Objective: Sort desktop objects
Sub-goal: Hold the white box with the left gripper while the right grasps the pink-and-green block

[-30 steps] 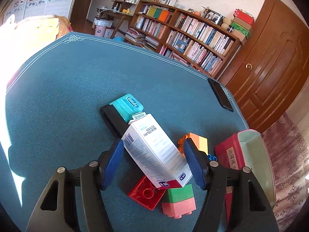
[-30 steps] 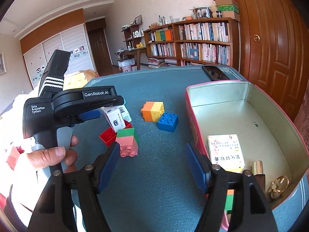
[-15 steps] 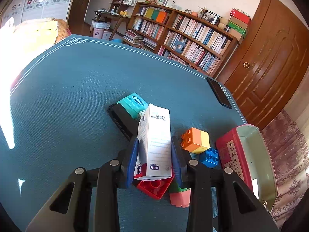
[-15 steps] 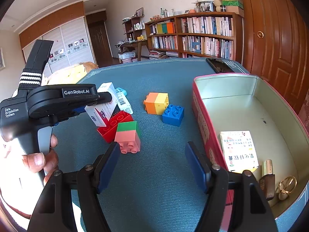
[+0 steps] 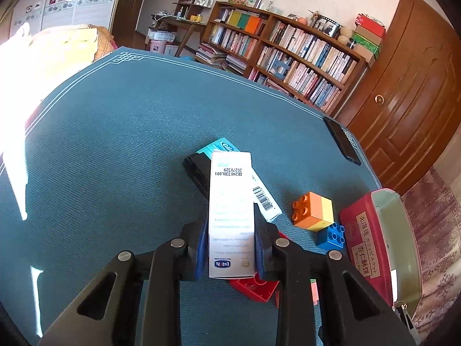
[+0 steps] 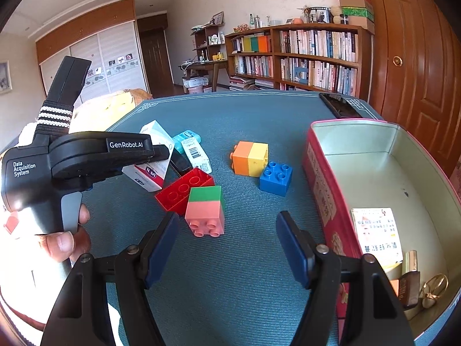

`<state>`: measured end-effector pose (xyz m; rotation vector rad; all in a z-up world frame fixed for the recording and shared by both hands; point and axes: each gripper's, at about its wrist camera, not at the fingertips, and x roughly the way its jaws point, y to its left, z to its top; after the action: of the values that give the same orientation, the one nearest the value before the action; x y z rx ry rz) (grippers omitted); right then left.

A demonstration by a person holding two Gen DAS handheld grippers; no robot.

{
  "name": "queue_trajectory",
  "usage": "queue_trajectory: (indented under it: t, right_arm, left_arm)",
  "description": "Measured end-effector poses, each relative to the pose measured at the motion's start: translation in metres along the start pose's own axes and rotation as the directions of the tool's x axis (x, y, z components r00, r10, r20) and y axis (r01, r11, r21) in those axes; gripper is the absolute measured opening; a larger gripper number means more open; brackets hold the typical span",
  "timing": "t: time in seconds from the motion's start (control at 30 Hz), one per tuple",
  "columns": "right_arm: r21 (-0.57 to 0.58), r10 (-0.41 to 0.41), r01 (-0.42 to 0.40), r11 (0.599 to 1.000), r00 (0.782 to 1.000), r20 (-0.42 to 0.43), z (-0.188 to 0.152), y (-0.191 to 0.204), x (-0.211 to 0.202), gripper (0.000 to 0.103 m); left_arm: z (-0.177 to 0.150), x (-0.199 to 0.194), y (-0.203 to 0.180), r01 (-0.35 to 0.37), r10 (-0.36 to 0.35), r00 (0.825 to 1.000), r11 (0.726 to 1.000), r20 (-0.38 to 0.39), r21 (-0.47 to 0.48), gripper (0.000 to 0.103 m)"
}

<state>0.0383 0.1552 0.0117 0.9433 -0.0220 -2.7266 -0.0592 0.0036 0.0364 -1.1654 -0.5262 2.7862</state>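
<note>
My left gripper (image 5: 230,252) is shut on a white carton box (image 5: 230,216) and holds it above the blue tablecloth; the box also shows in the right wrist view (image 6: 151,161). Under it lie a red brick (image 6: 184,191), a green-and-pink brick (image 6: 206,210), a teal floss pack (image 5: 222,147) and a black case (image 5: 198,174). An orange-and-yellow brick (image 6: 250,158) and a blue brick (image 6: 275,177) sit near the red tin (image 6: 319,178). My right gripper (image 6: 227,248) is open and empty, low over the cloth in front of the bricks.
The tin holds a card pack (image 6: 376,235), a lipstick (image 6: 410,276) and a gold clip (image 6: 435,288). A small barcode box (image 6: 196,154) lies by the floss. A black phone (image 6: 338,105) lies at the table's far edge. A bookshelf and a wooden door stand behind.
My left gripper closed on the white box, turned it straight between the fingers and lifted it off the pile. My right gripper moved slightly closer to the bricks.
</note>
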Motion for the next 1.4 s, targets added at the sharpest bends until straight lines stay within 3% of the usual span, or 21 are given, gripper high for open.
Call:
queue_trajectory:
  t: [0.3,0.43,0.73,0.83,0.97,1.27,1.4]
  right_arm:
    - [0.005,-0.003,0.004,1.000,0.999,-0.044,-0.002,-0.006,0.022,0.074]
    - [0.046,0.033,-0.030,0.998,0.997,-0.069,-0.001,-0.018,0.028,0.071]
    - [0.154,-0.010,0.024,0.988,0.996,-0.094,0.004,-0.050,0.039,0.070]
    - [0.135,-0.023,0.034,0.990,0.996,-0.084,0.007,-0.046,0.036,0.071]
    - [0.078,0.015,-0.010,0.997,0.998,-0.066,0.012,-0.030,0.031,0.070]
    - [0.053,0.104,-0.098,0.994,0.988,-0.111,0.017,-0.018,0.049,0.046]
    - [0.053,0.118,-0.112,0.992,0.983,-0.138,0.017,-0.016,0.058,0.045]
  left_arm:
    - [0.004,-0.004,0.009,-0.027,0.027,0.999,0.999,0.024,-0.020,0.028]
    - [0.003,-0.001,0.011,-0.026,0.027,1.000,0.999,0.010,-0.027,0.028]
    - [0.003,0.000,0.011,-0.023,0.023,1.000,0.999,0.005,-0.032,0.028]
    - [0.002,0.000,0.011,-0.020,0.020,1.000,0.999,0.003,-0.027,0.028]
    - [0.000,-0.002,0.011,-0.012,0.012,1.000,1.000,0.003,-0.023,0.028]
    - [-0.001,-0.004,0.009,-0.002,0.002,1.000,1.000,0.003,-0.019,0.028]
    - [0.000,-0.005,0.006,0.002,-0.002,1.000,1.000,0.004,-0.015,0.028]
